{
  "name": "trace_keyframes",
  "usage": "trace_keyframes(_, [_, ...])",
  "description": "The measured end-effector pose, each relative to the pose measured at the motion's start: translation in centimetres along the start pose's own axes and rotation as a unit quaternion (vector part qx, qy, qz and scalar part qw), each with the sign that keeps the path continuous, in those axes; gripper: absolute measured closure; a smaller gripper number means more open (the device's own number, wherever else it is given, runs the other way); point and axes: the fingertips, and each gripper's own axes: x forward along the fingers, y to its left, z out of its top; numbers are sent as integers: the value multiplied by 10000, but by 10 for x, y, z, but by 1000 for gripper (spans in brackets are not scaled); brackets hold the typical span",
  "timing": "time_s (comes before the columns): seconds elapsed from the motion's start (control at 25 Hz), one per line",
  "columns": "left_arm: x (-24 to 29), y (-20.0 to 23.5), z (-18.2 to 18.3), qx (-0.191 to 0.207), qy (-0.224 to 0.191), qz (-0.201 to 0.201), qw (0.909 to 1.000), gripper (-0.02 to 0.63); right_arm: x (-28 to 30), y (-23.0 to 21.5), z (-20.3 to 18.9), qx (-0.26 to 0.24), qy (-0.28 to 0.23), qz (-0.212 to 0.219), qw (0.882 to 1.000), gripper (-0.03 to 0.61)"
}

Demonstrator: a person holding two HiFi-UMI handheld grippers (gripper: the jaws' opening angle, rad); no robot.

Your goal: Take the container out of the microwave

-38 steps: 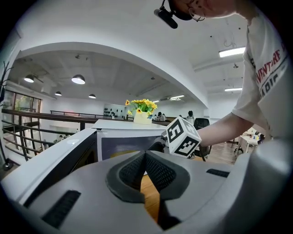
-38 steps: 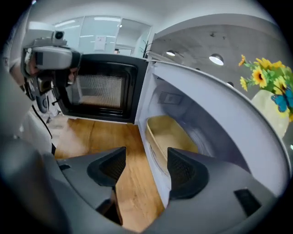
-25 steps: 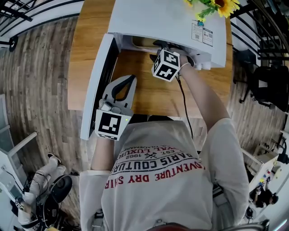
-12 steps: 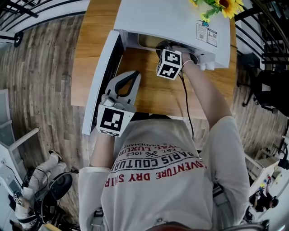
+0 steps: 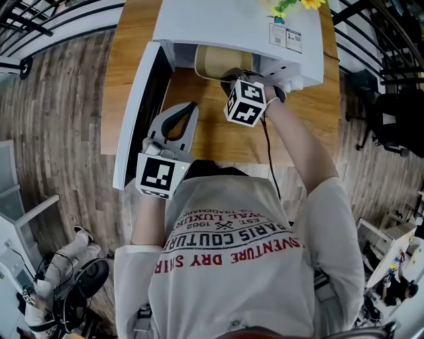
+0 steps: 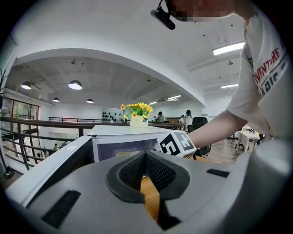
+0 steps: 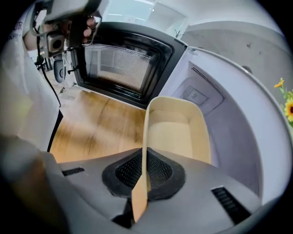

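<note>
A beige rectangular container (image 5: 215, 62) sticks partway out of the white microwave (image 5: 218, 23), above the wooden table. My right gripper (image 5: 233, 78) is shut on its near wall. In the right gripper view the container (image 7: 176, 132) stretches back into the microwave cavity (image 7: 229, 123), and its thin wall runs between the pads of my right gripper (image 7: 145, 160). My left gripper (image 5: 189, 109) hangs over the table beside the open door (image 5: 136, 112), shut and holding nothing. In the left gripper view my left gripper (image 6: 145, 155) points at the microwave (image 6: 121, 135).
The microwave door stands swung out to the left, with its dark window (image 7: 121, 61) facing the cavity. A vase of sunflowers (image 5: 291, 5) sits on top of the microwave. The wooden table (image 5: 218, 142) ends just ahead of the person's body. A black chair (image 5: 396, 122) stands at the right.
My right gripper closed on the container's wall and drew back toward the person, bringing the container partway out of the cavity. The left gripper stayed almost where it was.
</note>
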Motion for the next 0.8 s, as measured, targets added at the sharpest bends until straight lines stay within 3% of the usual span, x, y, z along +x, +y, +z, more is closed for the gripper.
trace_keyframes(0.16, [-11, -10, 2, 57, 15, 133, 9999, 601, -24, 19, -1, 201, -130, -30, 9997, 548])
trace_keyframes(0.32, [-27, -21, 6, 59, -37, 311, 9995, 601, -56, 34, -2, 787, -431, -180, 9958, 548])
trace_keyframes(0.52, [-42, -38, 11, 76, -101, 466, 9988, 601, -101, 48, -1, 1830, -1165, -351, 9755, 548])
trace_keyframes(0.8, [-62, -68, 18, 218, -175, 570, 9980, 601, -164, 64, -1, 2211, -1938, -868, 9519, 548])
